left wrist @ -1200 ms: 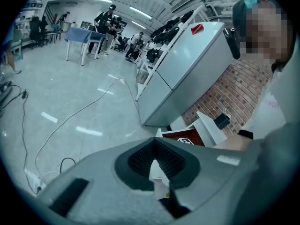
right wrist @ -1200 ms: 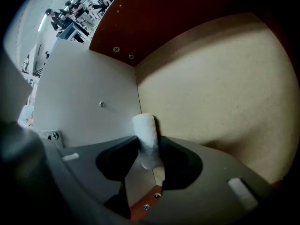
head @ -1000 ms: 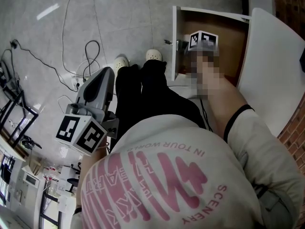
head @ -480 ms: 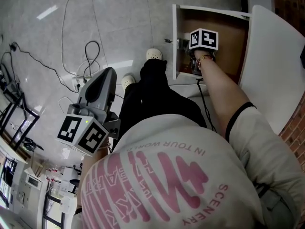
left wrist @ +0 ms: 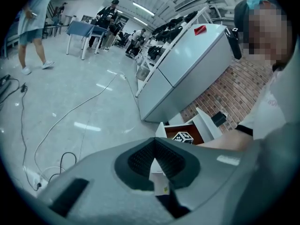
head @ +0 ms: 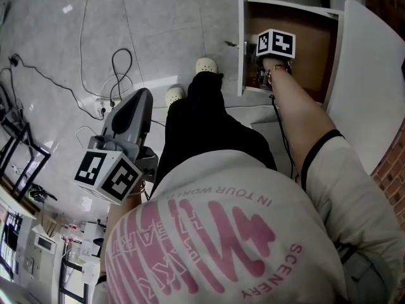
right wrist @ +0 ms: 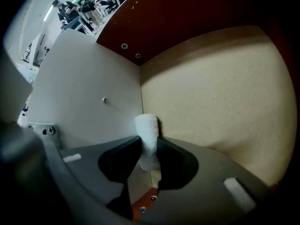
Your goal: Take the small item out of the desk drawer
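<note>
The desk drawer [head: 241,43] stands pulled out, its brown inside showing in the head view. My right gripper [head: 261,73] reaches down into it, under its marker cube. In the right gripper view a small white cylinder [right wrist: 146,128] stands upright in the drawer's corner where the white side wall [right wrist: 89,93] meets the tan bottom [right wrist: 211,88]. The right gripper [right wrist: 149,149] has its jaws closing, and both pads touch the cylinder's lower half. My left gripper [head: 140,100] hangs low at my left side over the floor. Its jaws [left wrist: 153,161] meet at the tips with nothing between them.
Cables [head: 120,68] and a power strip [head: 101,109] lie on the grey floor to the left. My white shoes [head: 205,65] stand just before the drawer. The white desk top [head: 373,75] is at the right by a brick wall [head: 389,170]. People stand far off [left wrist: 110,13].
My right gripper has gone a little deeper into the drawer. One foot has stepped back. The left gripper has hardly moved.
</note>
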Tool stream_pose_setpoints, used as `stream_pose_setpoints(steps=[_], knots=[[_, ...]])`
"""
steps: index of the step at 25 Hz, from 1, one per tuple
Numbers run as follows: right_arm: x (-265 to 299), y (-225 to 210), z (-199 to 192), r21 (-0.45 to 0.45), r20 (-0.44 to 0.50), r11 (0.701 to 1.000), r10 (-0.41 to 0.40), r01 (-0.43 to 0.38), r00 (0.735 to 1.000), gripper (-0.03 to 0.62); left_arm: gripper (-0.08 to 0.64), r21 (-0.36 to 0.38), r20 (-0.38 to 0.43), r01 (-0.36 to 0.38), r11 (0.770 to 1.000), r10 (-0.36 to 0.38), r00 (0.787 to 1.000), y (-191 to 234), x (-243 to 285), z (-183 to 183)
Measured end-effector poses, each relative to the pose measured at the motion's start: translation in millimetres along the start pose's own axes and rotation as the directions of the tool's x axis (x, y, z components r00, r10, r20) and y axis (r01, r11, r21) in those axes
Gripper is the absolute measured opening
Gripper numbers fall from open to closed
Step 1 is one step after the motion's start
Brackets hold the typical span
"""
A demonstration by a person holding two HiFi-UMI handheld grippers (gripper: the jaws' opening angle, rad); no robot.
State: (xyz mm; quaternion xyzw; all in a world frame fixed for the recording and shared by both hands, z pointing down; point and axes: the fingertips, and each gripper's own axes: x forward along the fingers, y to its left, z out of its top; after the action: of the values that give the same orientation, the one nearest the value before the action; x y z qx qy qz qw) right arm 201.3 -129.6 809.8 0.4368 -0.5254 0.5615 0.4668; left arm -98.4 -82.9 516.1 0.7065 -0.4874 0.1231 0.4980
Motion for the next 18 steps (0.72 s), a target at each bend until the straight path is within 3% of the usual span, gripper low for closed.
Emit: stream_pose_setpoints(steps=[6,18], knots=[[-1.9,0.2,-1.6,0.050,0.011,0.998,-0.044,0.044,0.999,0.120,0.006,0.003,0.007,-0.007,1.000,0.007,1.000,12.3,-16.5,-0.1],[-25.1,8.1,-0.3,0.047,0.054,0.996,-0.077,0.074,0.996,0.120,0.006,0.055,0.039,0.018,0.998,-0.020,0.999,5.5,-37.5,9.5]])
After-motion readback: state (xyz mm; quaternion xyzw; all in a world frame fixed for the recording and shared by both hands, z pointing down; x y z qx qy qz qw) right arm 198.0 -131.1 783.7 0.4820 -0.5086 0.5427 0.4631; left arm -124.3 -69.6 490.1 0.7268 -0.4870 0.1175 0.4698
